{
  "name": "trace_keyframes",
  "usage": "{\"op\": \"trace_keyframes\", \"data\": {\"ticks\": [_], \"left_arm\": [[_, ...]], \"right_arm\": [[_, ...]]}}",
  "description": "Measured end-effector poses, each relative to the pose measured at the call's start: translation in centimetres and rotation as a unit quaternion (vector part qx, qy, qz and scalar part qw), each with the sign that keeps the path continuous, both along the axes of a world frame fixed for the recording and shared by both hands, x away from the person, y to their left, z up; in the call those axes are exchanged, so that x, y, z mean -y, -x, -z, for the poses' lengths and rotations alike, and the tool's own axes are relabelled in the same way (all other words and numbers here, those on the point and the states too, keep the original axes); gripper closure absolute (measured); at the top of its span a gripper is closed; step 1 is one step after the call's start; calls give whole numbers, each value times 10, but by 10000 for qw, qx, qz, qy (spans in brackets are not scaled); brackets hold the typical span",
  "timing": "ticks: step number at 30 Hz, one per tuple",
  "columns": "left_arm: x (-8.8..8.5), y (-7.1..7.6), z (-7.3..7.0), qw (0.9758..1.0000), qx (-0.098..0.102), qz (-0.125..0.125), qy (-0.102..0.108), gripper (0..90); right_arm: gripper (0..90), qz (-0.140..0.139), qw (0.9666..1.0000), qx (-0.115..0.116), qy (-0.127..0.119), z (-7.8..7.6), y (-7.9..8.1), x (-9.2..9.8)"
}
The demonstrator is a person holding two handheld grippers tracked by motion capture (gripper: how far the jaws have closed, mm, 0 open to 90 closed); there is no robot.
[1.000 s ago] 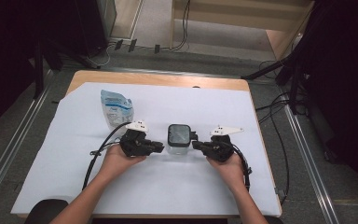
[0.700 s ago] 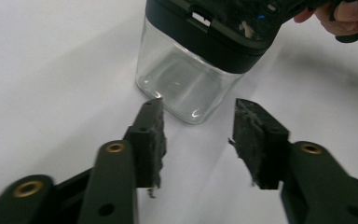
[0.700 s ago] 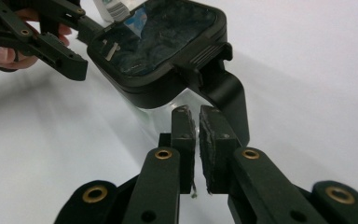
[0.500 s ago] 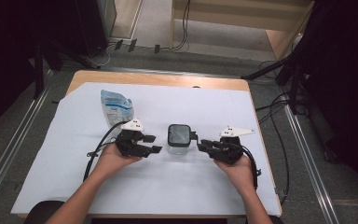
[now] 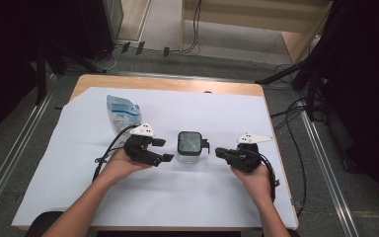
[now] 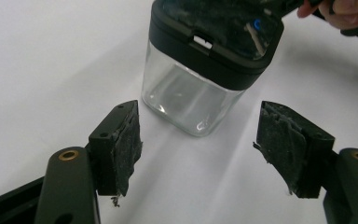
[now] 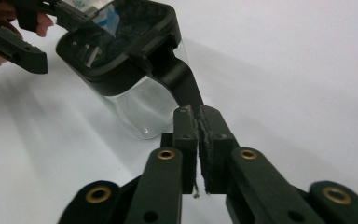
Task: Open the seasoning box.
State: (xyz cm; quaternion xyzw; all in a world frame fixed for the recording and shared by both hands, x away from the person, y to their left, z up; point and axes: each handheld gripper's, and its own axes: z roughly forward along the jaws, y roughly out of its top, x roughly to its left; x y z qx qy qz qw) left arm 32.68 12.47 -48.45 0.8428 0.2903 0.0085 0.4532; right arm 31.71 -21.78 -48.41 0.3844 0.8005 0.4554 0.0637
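pouch (image 5: 123,114): blue and white print, too small to read
jar lid (image 5: 190,142): no lettering to make out
jar lid, seen close from the left gripper view (image 6: 214,35): dark and glossy, no brand or number legible
jar (image 7: 135,100): clear wall, no label
sheet (image 5: 217,197): plain white, unmarked

I count one clear jar (image 5: 189,148) with a black lid near the middle of the table (image 5: 227,91). One blue-and-white pouch (image 5: 122,113) lies toward the far left corner. One white sheet (image 5: 217,197) covers most of the tabletop. I hold two grippers, the left gripper (image 5: 164,149) and the right gripper (image 5: 217,151).
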Motion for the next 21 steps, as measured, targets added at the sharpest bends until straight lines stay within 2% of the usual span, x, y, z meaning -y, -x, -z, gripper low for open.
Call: {"op": "trace_keyframes", "data": {"ticks": [5,7,8,12,15,19,21], "left_arm": [[6,-8,-6,9995,-105,179,229,276],[7,-11,-7,9996,-71,205,185,250],[8,-14,-8,9996,8,185,209,239],[12,-22,-9,9992,-47,271,293,170],[13,-22,-9,9988,-6,336,345,150],[17,-20,-6,9985,10,496,233,116],[20,-21,-5,9981,61,541,273,112]], "right_arm": [[900,-18,10000,-12,30,-1,-4,-3],[900,-17,10000,-22,10,-1,-6,-4],[900,-23,10000,-35,7,-1,-6,-4],[900,-63,10000,-50,11,-1,-8,-8],[900,-81,10000,-31,25,-2,-8,-8],[900,-89,9999,-63,-7,-2,-9,-10],[900,-108,9999,-88,-1,-1,-11,-11]]}}
